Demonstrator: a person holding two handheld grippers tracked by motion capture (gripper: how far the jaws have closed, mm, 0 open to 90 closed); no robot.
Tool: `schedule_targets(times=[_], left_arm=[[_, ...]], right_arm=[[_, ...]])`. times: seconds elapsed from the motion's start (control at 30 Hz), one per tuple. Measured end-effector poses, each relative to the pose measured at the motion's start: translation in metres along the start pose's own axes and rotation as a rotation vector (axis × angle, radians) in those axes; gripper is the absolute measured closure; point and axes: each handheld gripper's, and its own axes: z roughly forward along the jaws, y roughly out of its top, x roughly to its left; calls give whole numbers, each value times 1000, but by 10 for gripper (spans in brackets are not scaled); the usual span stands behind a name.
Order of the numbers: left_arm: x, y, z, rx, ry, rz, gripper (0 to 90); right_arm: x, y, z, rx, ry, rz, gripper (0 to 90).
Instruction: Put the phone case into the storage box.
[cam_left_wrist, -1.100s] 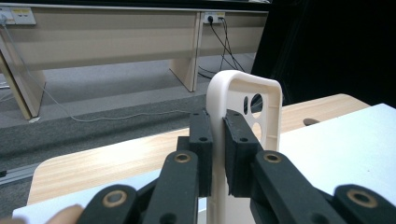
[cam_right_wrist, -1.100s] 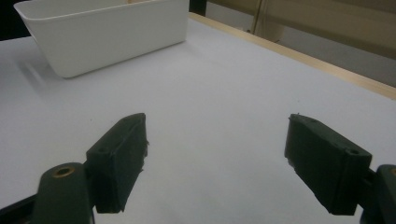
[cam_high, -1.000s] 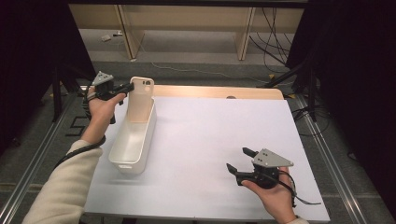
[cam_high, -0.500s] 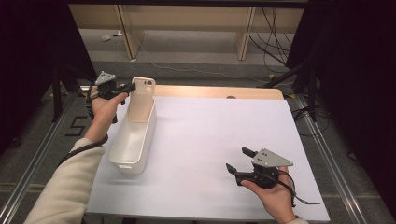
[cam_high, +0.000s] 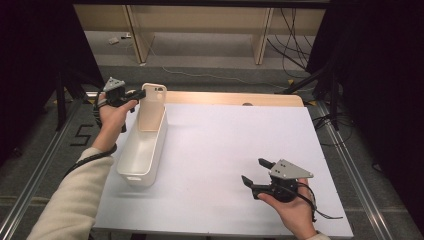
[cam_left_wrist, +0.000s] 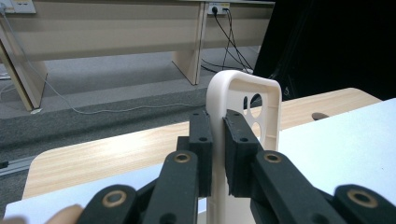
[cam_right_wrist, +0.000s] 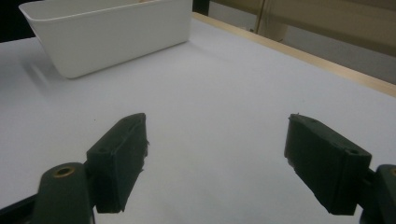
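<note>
A cream phone case (cam_high: 151, 106) stands upright at the far end of a white oblong bin (cam_high: 143, 149) on the table's left side. My left gripper (cam_high: 140, 93) is shut on the case's upper left edge. In the left gripper view the two black pads (cam_left_wrist: 201, 144) pinch the case (cam_left_wrist: 245, 106) by its rim, with its camera cut-outs visible. My right gripper (cam_high: 256, 172) rests low over the white table sheet at the near right, open, with nothing between its jaws. In the right gripper view the right gripper (cam_right_wrist: 217, 158) faces the bin (cam_right_wrist: 116, 32).
A white sheet (cam_high: 235, 140) covers most of the table, with a bare wooden strip (cam_high: 230, 98) along the far edge. Beyond the table are wooden furniture legs (cam_high: 262, 35), cables on the floor and dark curtains at both sides.
The left hand has shifted slightly with the case still pinched. The right gripper has stayed where it was.
</note>
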Motion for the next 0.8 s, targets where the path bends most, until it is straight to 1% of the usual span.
schedule_targets(times=[0.03,0.07,0.13,0.2,0.23,0.27,0.4,0.47,0.5,0.53,0.63,0.7,0.73,0.8], left_arm=[[0,-1,1,2,-2,-1,824],[0,-1,1,2,-2,-1,824],[0,-2,1,2,-4,-3,824],[1,-3,1,5,-2,-2,824],[1,-3,2,4,-4,-5,823],[1,-5,2,8,-6,-1,823],[4,-7,3,5,0,-9,823],[5,-9,3,6,-1,-10,823],[5,-9,4,10,-1,-10,823],[5,-11,4,14,-1,-10,823],[5,-12,6,16,2,-10,822],[6,-14,6,17,-3,-14,822],[6,-14,7,17,0,-17,822],[6,-13,6,16,2,-17,821]], right_arm=[[0,0,0,0,1,1,225],[0,0,1,-16,8,2,225],[0,0,0,0,0,0,225],[0,0,0,0,1,0,225],[0,0,1,1,2,-1,226],[0,-1,2,-13,8,2,226],[1,-1,2,-3,20,18,227],[1,-1,2,-10,14,13,228],[1,-1,2,-2,17,17,227],[-1,-1,2,-10,12,3,228],[-1,-2,3,-9,9,1,228],[-1,-2,3,-10,8,0,228],[0,-1,2,-7,11,9,228],[0,-1,2,-7,13,8,229]])
